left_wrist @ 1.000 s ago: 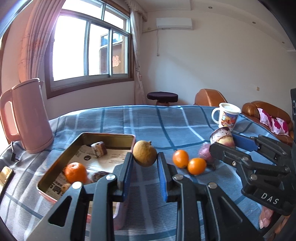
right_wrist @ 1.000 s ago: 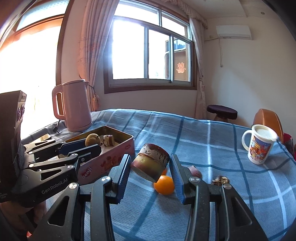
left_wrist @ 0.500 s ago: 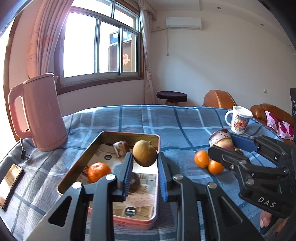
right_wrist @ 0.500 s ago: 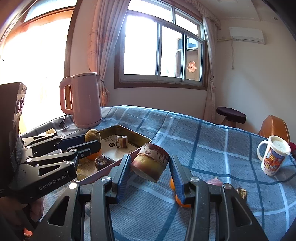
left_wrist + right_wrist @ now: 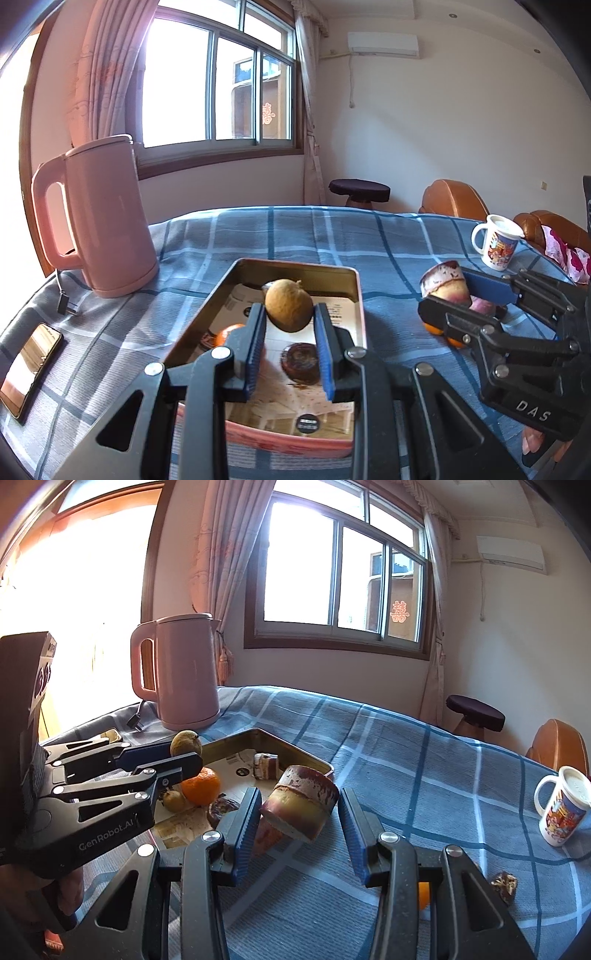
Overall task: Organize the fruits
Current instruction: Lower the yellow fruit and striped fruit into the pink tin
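My left gripper (image 5: 290,332) is shut on a round brown fruit (image 5: 289,310) and holds it above the open metal tin (image 5: 354,288). The tin holds an orange (image 5: 201,785), a dark round fruit (image 5: 300,362), a small brown fruit (image 5: 173,800) and a cut piece (image 5: 265,766). My right gripper (image 5: 299,816) is shut on a thick cut piece of sugarcane-like stalk (image 5: 301,806), held above the cloth by the tin's right edge. Oranges (image 5: 432,328) and a purple fruit (image 5: 482,306) lie on the cloth, partly hidden behind the right gripper.
A pink kettle (image 5: 98,218) stands left of the tin, with its plug (image 5: 68,306) and a phone (image 5: 31,365) nearby. A printed mug (image 5: 498,245) stands at the far right. A brown nut-like bit (image 5: 504,884) lies on the blue checked cloth (image 5: 295,232).
Both grippers have moved left with their loads. The left one now holds the brown fruit over the tin; the right one has come up to the tin's edge, away from the oranges.
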{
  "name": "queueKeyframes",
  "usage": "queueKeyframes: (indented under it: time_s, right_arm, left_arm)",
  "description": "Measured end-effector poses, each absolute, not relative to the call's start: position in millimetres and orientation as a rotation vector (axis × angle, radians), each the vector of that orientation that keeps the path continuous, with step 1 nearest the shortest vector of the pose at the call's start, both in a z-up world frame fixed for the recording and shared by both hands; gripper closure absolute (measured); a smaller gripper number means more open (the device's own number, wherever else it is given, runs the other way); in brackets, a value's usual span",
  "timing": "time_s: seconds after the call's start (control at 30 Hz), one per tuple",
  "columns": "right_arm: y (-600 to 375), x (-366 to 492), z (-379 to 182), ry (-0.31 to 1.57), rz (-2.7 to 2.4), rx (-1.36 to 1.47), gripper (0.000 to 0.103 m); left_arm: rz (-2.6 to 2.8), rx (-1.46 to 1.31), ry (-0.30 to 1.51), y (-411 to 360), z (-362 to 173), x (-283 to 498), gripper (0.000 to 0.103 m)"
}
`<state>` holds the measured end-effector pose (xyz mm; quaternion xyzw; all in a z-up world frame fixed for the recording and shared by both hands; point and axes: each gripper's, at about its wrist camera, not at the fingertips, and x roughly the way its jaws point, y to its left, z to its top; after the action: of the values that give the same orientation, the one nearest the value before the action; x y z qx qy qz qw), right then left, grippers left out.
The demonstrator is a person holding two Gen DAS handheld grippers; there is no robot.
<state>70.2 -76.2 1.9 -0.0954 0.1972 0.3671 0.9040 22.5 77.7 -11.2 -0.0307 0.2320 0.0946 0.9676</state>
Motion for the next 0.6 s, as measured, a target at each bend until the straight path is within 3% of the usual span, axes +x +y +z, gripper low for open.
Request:
queueKeyframes:
  time_s: [0.6]
  right_arm:
    - [-31.0,64.5,-5.2,0.436,0.835,-0.236,0.058]
  left_arm:
    - [0.249,-0.09,0.538,114.9,-18.7,26.0,0.075]
